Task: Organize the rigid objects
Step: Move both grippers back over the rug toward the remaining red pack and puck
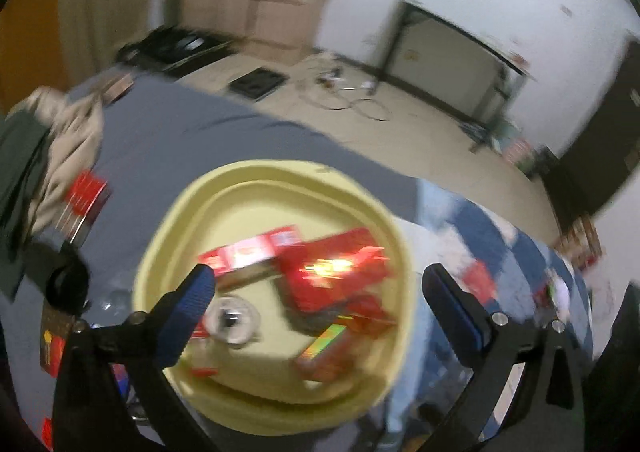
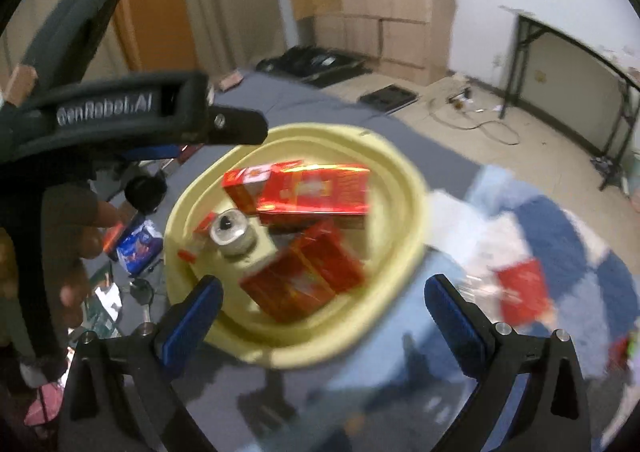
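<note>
A pale yellow basin (image 1: 168, 252) (image 2: 404, 188) sits on the grey bed cover. It holds several red boxes (image 1: 332, 272) (image 2: 316, 192) and a round clear jar (image 1: 232, 320) (image 2: 232, 232). My left gripper (image 1: 320, 296) is open and empty, hovering just above the basin. My right gripper (image 2: 324, 304) is open and empty above the basin's near rim. The left gripper's black body (image 2: 132, 120) shows in the right wrist view, held by a hand (image 2: 80, 240).
A red box (image 1: 86, 196) lies on the cover beside a heap of clothes (image 1: 48, 148). Another red packet (image 2: 524, 292) lies on the blue-and-white blanket (image 2: 560, 228) to the right. Small items (image 2: 136, 244) lie left of the basin. Beyond the bed are floor cables and a black table (image 2: 568, 52).
</note>
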Motion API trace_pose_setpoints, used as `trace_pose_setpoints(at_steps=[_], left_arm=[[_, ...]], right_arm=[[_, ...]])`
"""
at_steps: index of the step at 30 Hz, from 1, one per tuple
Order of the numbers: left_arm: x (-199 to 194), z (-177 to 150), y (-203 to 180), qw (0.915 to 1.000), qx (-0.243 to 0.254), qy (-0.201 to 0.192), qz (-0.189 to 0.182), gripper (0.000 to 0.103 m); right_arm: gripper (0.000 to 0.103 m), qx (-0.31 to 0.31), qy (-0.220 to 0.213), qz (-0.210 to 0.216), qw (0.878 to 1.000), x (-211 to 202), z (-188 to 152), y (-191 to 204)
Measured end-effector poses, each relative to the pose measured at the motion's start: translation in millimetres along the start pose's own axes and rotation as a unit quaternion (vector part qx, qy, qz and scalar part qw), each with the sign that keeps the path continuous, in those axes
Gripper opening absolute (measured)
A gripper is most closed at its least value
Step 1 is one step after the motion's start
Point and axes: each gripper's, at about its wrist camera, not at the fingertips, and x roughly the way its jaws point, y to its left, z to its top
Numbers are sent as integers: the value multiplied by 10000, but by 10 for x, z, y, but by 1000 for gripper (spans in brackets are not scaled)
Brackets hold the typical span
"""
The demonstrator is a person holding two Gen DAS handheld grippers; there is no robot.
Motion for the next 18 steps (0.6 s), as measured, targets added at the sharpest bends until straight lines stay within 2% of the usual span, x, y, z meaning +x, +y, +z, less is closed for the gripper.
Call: trace_pose_setpoints(at_steps=[5, 9, 13, 18], left_arm=[[-132, -150, -729, 9953, 943, -31, -199, 103], [-160, -342, -1252, 9865, 1587, 4, -406, 103], [-77, -493, -1449, 9858, 1572, 191, -554, 103], [-63, -618, -1598, 9905, 1185, 266, -649, 103]], right_arm=[[103, 529, -241, -448, 9973, -787, -323, -503], [103, 813, -320, -976, 9914, -1415, -743, -859], [103, 1044, -207, -1250, 9864, -1678, -1163, -1065], [103, 1468, -267, -1348, 9796, -1802, -1412, -1193]])
